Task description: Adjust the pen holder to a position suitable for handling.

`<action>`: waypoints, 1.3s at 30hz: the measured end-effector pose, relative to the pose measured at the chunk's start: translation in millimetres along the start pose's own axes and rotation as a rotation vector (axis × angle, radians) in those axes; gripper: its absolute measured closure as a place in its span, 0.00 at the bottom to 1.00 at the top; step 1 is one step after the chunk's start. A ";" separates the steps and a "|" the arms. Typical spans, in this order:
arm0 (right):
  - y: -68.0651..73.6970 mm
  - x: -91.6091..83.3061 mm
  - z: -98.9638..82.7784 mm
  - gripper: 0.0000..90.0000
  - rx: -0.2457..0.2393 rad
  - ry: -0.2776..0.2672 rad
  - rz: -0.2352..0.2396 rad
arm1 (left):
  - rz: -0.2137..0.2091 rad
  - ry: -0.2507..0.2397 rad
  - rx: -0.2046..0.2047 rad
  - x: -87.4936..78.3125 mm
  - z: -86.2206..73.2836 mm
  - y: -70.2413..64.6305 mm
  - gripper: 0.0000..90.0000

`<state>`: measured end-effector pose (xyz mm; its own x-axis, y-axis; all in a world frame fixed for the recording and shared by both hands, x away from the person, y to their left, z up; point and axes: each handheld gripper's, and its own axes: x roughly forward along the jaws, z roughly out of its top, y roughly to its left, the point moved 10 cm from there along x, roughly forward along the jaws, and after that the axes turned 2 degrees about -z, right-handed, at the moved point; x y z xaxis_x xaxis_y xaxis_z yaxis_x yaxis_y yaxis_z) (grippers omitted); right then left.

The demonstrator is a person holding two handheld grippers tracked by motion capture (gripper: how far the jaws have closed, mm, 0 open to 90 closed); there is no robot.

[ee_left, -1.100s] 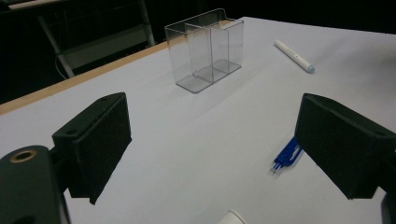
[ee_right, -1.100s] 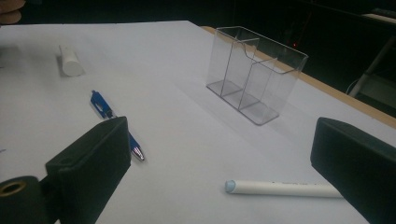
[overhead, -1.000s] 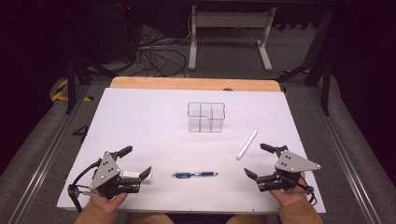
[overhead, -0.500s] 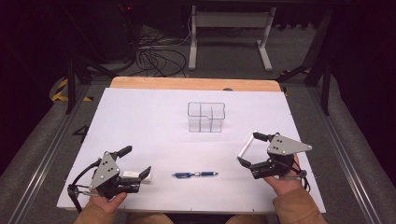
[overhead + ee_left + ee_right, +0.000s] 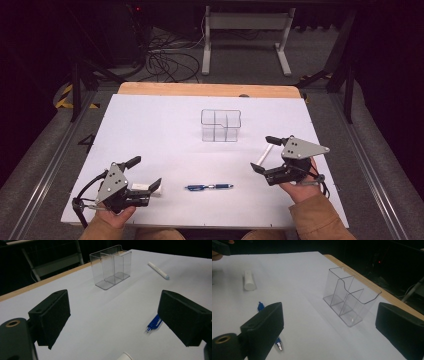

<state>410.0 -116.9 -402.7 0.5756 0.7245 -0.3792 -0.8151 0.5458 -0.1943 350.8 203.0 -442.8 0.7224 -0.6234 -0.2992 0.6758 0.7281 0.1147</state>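
Note:
A clear plastic organizer (image 5: pixel 221 125) with compartments stands upright mid-table, also clear in the left gripper view (image 5: pixel 112 266) and the right gripper view (image 5: pixel 349 295). A blue pen (image 5: pixel 210 187) lies flat near the front. A white marker (image 5: pixel 266 149) lies to the organizer's right, its near end under my right gripper (image 5: pixel 263 154). That gripper is held a little above the table, open, and its own view (image 5: pixel 332 325) shows nothing between the jaws. My left gripper (image 5: pixel 146 172) rests open at the front left (image 5: pixel 117 315), beside a short white cylinder (image 5: pixel 145 187).
White sheet (image 5: pixel 150 125) covers the table, with a wooden edge (image 5: pixel 200 89) at the far side. Beyond it are a dark floor, cables (image 5: pixel 165 60) and a stand's legs (image 5: pixel 245 45). The short white cylinder (image 5: pixel 249 281) lies past the blue pen (image 5: pixel 260 307).
My right gripper has moved left and away from the front edge, rising slightly, and now hangs over the white marker's near end. The left gripper and the objects have stayed put.

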 end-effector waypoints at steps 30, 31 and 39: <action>-20.0 53.3 27.9 0.31 -0.064 0.140 0.056 | 0.010 0.003 0.003 -1.4 -1.1 1.5 0.14; -20.6 55.7 28.4 0.31 -0.067 0.144 0.055 | 0.009 0.004 0.004 -1.3 -1.3 1.5 0.14; -27.3 72.4 29.7 0.37 -0.067 0.174 0.066 | 0.012 0.004 0.004 -1.7 -1.5 2.2 0.14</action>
<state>475.9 -66.8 -398.0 0.5054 0.6708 -0.5428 -0.8565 0.4661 -0.2216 350.9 206.1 -443.4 0.7299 -0.6133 -0.3018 0.6677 0.7344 0.1222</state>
